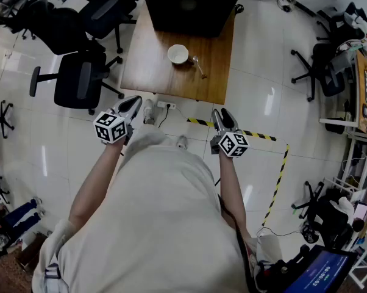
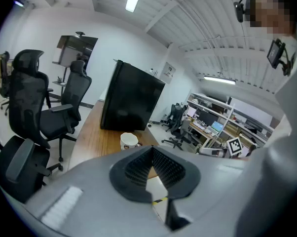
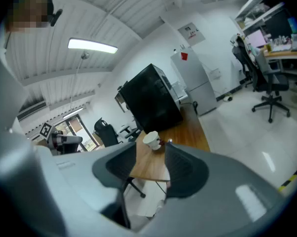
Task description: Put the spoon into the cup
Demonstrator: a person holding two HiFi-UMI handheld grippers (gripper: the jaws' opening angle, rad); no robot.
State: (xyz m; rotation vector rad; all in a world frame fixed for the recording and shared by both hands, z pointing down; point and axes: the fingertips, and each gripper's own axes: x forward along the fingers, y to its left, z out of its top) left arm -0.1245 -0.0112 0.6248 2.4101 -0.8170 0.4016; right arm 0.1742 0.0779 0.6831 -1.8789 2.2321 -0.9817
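A white cup (image 1: 178, 54) stands on the wooden table (image 1: 165, 75), and a metal spoon (image 1: 199, 65) lies just to its right. Both grippers hover over the floor, short of the table's near edge. My left gripper (image 1: 135, 101) points at the table with its jaw tips together and nothing between them; in the left gripper view the cup (image 2: 129, 141) shows just beyond the left gripper (image 2: 152, 151). My right gripper (image 1: 219, 114) is open and empty. The right gripper view frames the cup (image 3: 151, 140) above the gap of the right gripper (image 3: 151, 152).
A large black box (image 1: 192, 5) fills the table's far half. Black office chairs (image 1: 80, 81) stand to the left of the table. A power strip (image 1: 165, 105) and yellow-black tape (image 1: 256, 134) lie on the white floor near my feet. Desks and chairs crowd the right side.
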